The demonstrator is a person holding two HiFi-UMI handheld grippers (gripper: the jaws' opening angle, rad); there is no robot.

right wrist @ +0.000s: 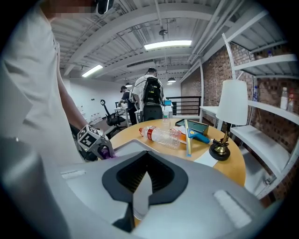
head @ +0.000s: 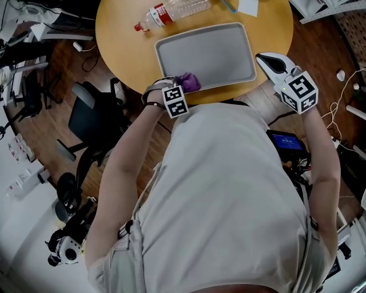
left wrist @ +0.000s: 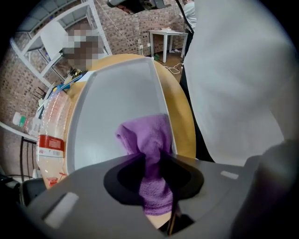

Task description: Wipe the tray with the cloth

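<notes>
My left gripper (left wrist: 152,162) clamps the one purple cloth (left wrist: 147,135) at the single grey tray's (left wrist: 117,93) corner. My right gripper (right wrist: 141,186) sits jaws together, empty. One plastic bottle (head: 174,11) lies nearby.

The person wears a pale grey short-sleeved T-shirt (head: 229,189), light khaki trousers (head: 114,268) and a thin dark band (head: 153,104) at the left wrist. The left gripper (left wrist: 152,161) and right gripper (right wrist: 140,196) have matte grey shells with black recesses. Each bears a white cube (head: 175,101) printed with black square markers.
</notes>
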